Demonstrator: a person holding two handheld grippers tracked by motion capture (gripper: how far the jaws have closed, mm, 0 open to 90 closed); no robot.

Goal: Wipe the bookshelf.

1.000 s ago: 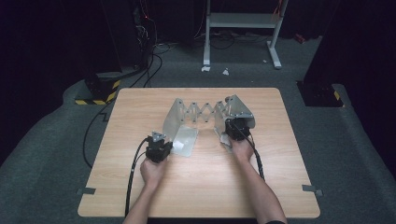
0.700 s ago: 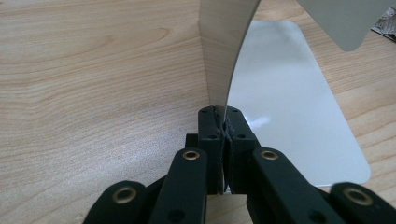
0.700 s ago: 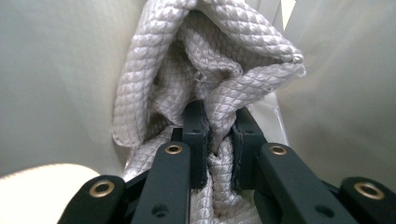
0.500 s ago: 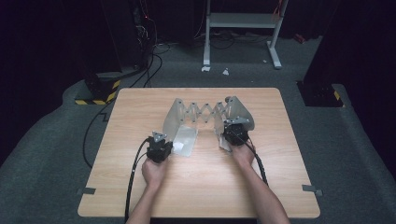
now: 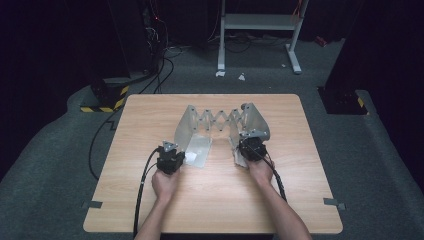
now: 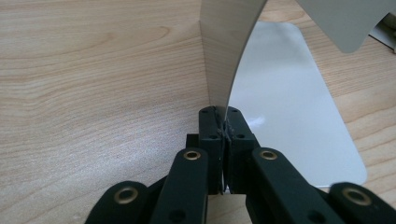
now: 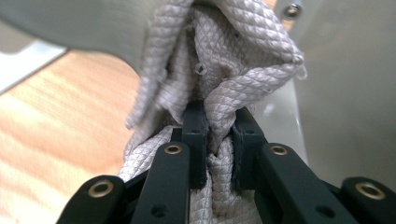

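A metal accordion rack (image 5: 220, 120) stands in the middle of the wooden table (image 5: 150, 115), with an upright plate at each end. My left gripper (image 5: 180, 159) is shut on the near edge of the left upright plate (image 6: 226, 56), and its jaws (image 6: 223, 122) pinch the thin sheet. That plate's flat foot (image 6: 285, 107) lies on the wood to the right. My right gripper (image 5: 248, 148) is at the right end plate (image 7: 336, 70), shut (image 7: 218, 130) on a bunched grey-white quilted cloth (image 7: 233, 46) that lies against that plate.
The table's near half (image 5: 215, 200) holds just the person's forearms and the two trailing cables. Behind the table stand a white frame (image 5: 260, 22) and a yellow-black striped base (image 5: 105, 102) on the dark floor.
My right gripper has drawn a little toward the person and leftward, with the cloth still in its jaws. The left gripper has stayed where it was on the plate.
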